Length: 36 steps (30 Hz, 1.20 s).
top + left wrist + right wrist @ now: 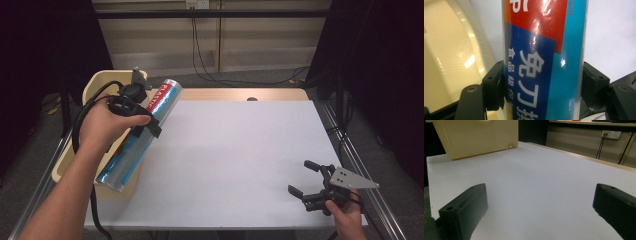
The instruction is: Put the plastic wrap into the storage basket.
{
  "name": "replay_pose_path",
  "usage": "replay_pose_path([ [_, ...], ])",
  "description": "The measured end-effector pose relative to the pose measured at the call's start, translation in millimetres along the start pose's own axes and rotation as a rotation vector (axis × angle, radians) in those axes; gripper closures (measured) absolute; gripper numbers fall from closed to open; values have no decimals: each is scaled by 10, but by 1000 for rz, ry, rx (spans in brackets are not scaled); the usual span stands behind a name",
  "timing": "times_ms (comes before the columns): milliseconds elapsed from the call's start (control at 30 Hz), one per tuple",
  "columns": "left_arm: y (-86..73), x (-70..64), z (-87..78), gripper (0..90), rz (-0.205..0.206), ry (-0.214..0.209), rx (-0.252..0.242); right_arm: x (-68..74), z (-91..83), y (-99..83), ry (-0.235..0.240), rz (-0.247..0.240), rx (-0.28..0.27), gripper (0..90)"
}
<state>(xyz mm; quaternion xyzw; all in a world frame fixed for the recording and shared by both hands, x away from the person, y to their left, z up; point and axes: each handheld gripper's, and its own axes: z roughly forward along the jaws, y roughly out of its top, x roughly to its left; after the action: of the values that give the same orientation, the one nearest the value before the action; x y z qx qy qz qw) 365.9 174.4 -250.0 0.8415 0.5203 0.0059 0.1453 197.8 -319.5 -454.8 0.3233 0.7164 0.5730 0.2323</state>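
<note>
Progress looks partial: my left gripper (145, 117) clamps the long blue-and-red plastic wrap roll (140, 134) over the cream plastic bin (95, 80) at the worktop's left edge; my right gripper (305, 177) waits, jaws apart.

High cam overhead, fwd-down; gripper cams low, close; all share bin (95, 82).
</note>
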Motion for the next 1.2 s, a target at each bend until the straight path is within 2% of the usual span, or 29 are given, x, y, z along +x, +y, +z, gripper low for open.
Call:
replay_pose_path([
  [433,-64,195,-83,320,-57,23,1,5,-1,-3,1,0,3,0],
  [733,-98,285,-133,320,-74,36,5,10,4,-6,0,-2,10,0],
  [1200,-178,469,-213,320,-129,57,-9,8,5,-7,0,0,9,0],
])
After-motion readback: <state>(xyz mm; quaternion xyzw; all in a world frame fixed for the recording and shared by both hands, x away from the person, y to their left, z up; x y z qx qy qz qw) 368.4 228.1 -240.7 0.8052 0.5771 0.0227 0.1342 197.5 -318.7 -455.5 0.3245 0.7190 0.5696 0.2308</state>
